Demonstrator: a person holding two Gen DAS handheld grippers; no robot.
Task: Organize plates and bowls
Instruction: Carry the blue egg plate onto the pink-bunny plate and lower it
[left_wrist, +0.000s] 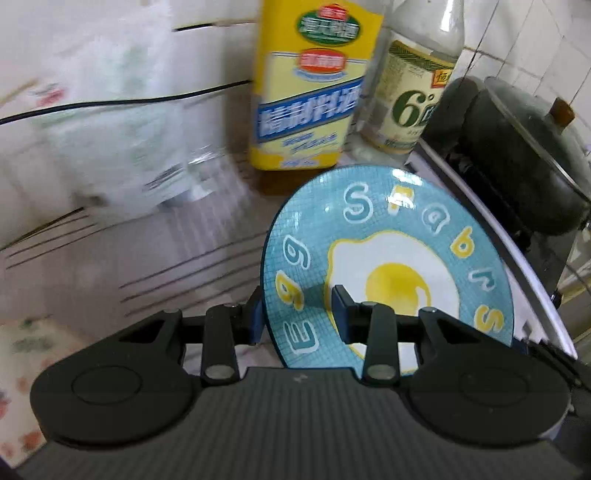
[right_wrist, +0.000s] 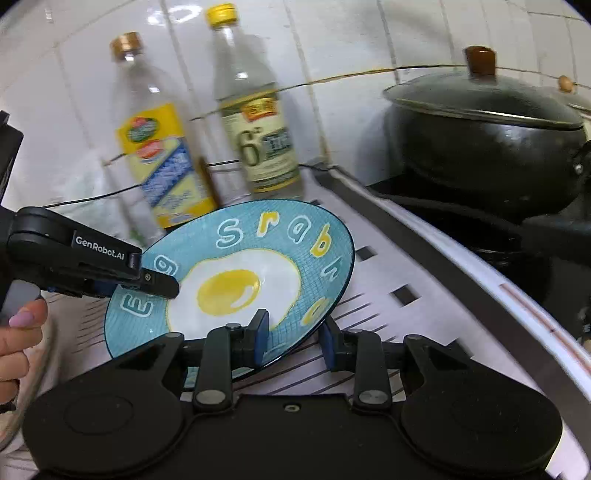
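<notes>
On the desk: a blue plate (right_wrist: 258, 258) with a fried-egg picture sat tilted above a slatted white surface (right_wrist: 388, 295), its far edge raised, held between both tools.
Left tool: the left tool (left_wrist: 295, 310) was narrowed onto the plate's rim at about nine o'clock, one finger on the painted face, the other behind the edge; from the right camera its arm (right_wrist: 92, 258) reached in over the letters.
Right tool: the right tool (right_wrist: 291, 339) was narrowed across the rim at about five o'clock, blue pads (right_wrist: 260, 332) on either side of the edge.
Behind, at twelve o'clock: a yellow-labelled bottle (right_wrist: 162, 162) and a clear bottle (right_wrist: 258, 140) stood against the tiled wall.
At two o'clock: a black lidded pot (right_wrist: 480, 140) sat on the stove.
At eight o'clock: a hand (right_wrist: 18, 332) gripped the left handle.
Handling, as I judged it: glazed ceramic, stiff, fairly weighty, slippery and easily chipped.
Where to hold: opposite points on the rim, as here, so it cannot swing or slide free.
Risk: a tilt could let it slip towards the bottles.
</notes>
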